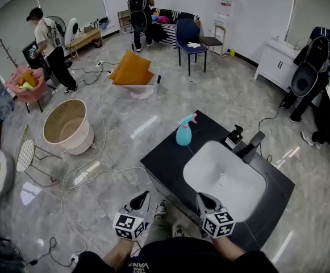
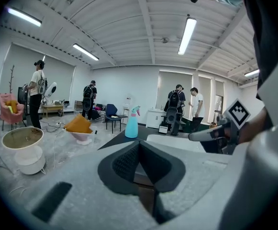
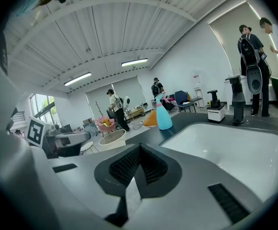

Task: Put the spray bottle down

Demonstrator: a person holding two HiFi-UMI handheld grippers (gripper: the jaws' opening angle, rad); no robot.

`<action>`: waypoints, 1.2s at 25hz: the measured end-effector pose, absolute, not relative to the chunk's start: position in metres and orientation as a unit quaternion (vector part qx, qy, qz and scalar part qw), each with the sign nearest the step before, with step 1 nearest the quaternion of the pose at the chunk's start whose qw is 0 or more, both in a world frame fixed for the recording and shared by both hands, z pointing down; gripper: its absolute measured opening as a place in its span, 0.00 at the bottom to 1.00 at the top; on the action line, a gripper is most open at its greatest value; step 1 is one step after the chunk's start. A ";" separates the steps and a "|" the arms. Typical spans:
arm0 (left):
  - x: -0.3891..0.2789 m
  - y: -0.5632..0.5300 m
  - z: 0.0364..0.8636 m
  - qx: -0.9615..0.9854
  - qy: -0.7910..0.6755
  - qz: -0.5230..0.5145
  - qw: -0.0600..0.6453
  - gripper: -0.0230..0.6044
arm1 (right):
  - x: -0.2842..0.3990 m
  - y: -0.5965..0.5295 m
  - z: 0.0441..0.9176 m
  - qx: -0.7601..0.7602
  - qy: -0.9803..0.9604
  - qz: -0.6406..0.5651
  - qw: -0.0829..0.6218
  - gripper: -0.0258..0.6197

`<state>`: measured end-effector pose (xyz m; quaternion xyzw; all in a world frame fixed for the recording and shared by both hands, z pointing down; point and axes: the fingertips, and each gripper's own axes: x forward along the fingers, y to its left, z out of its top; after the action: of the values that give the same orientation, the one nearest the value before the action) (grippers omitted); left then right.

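- A beige tub (image 1: 68, 127) sits on the floor well to the left of the counter, among loose cables. It looks to play no part in this task.
- The left gripper (image 1: 140, 199) hangs low, close to the person's body and short of the counter's near edge. Its jaws are pressed together with nothing between them, which suggests it has no job left to do.
- The spray bottle (image 1: 184, 131) stands upright on the black counter (image 1: 162, 164), near the far left corner and just beside the basin's rim. Nothing touches it. Standing on its flat base on the level top, it looks steady, so I judge the task done.
- The right gripper (image 1: 201, 199) hovers over the near edge of the counter, its jaws likewise together and empty, well apart from the bottle.
- The white basin (image 1: 238, 195) fills the middle of the counter, leaving only the dark margin for setting things down.
- The faucet (image 1: 250, 147) rises at the far rim.
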<state>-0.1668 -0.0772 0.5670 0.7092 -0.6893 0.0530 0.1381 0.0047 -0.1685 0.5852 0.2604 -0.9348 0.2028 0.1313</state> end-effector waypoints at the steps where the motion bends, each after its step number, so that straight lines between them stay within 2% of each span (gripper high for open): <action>1: -0.166 -0.075 0.567 0.708 -0.691 0.052 0.137 0.05 | 0.004 -0.166 0.586 0.258 -0.935 0.203 0.132 0.04; 30: -0.162 -0.066 0.562 0.703 -0.699 0.053 0.121 0.05 | -0.004 -0.163 0.588 0.244 -0.940 0.202 0.128 0.04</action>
<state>-0.1620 -0.0665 0.5618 0.7027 -0.6991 0.0531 0.1211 -0.0035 -0.1626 0.5882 0.2440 -0.9399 0.2021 0.1276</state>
